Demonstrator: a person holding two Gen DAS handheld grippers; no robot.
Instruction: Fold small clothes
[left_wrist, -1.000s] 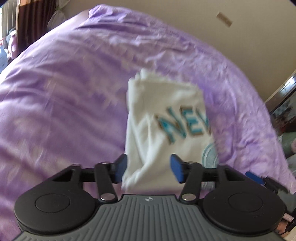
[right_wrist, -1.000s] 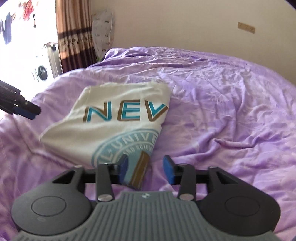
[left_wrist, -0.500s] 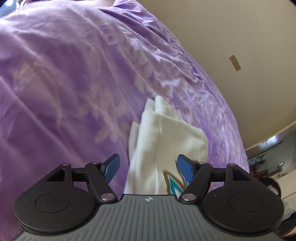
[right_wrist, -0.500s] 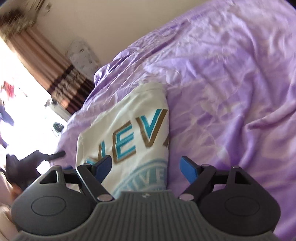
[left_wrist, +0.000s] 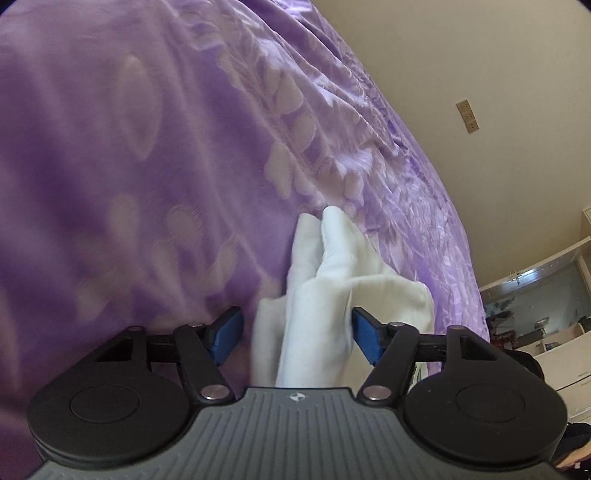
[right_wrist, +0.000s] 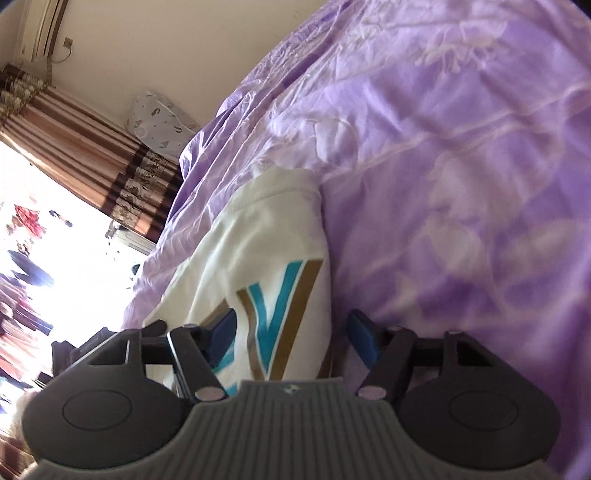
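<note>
Your white shirt (right_wrist: 273, 258) lies on the purple bedspread (left_wrist: 147, 166), already folded narrow; a final fold looks left. Left gripper (left_wrist: 297, 334) and right gripper (right_wrist: 291, 332) straddle opposite edges, jaws just been closing, pads not yet pressing cloth.

A purple bedspread (left_wrist: 147, 155) with a pale leaf pattern fills most of both views, creased into long folds. Behind it rises a plain cream wall (left_wrist: 498, 55) bearing a small switch plate (left_wrist: 468, 116). In the left wrist view, pale cabinets (left_wrist: 554, 354) stand at the far right edge. In the right wrist view, a brown striped curtain (right_wrist: 85, 158) hangs beside a bright window (right_wrist: 55, 266); a white patterned cushion (right_wrist: 159, 123) leans against the wall, and an air conditioner (right_wrist: 44, 29) sits high in the corner.
</note>
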